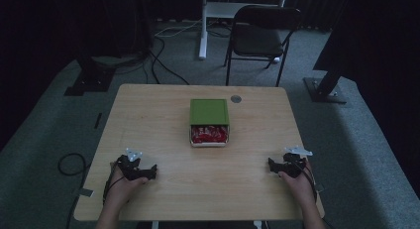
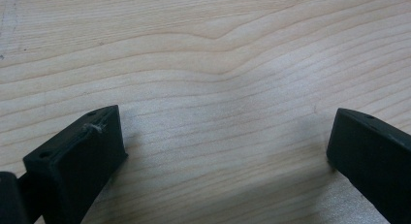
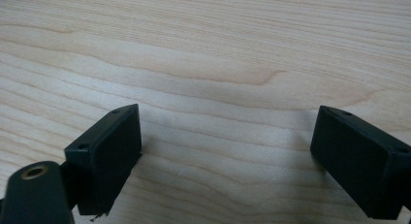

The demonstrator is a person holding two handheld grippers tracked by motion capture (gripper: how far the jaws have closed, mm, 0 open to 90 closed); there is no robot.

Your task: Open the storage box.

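Green box point(image 1: 209, 111) — well beyond both fingers

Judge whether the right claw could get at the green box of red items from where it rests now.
Probably yes. The right claw rests open near the table's front edge, and bare table lies between it and the green box, whose red items face the person.

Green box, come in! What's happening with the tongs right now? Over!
Left tongs open, empty, on table. Right tongs same. Green box mid-table, slid partly open, red contents showing. Path clear.
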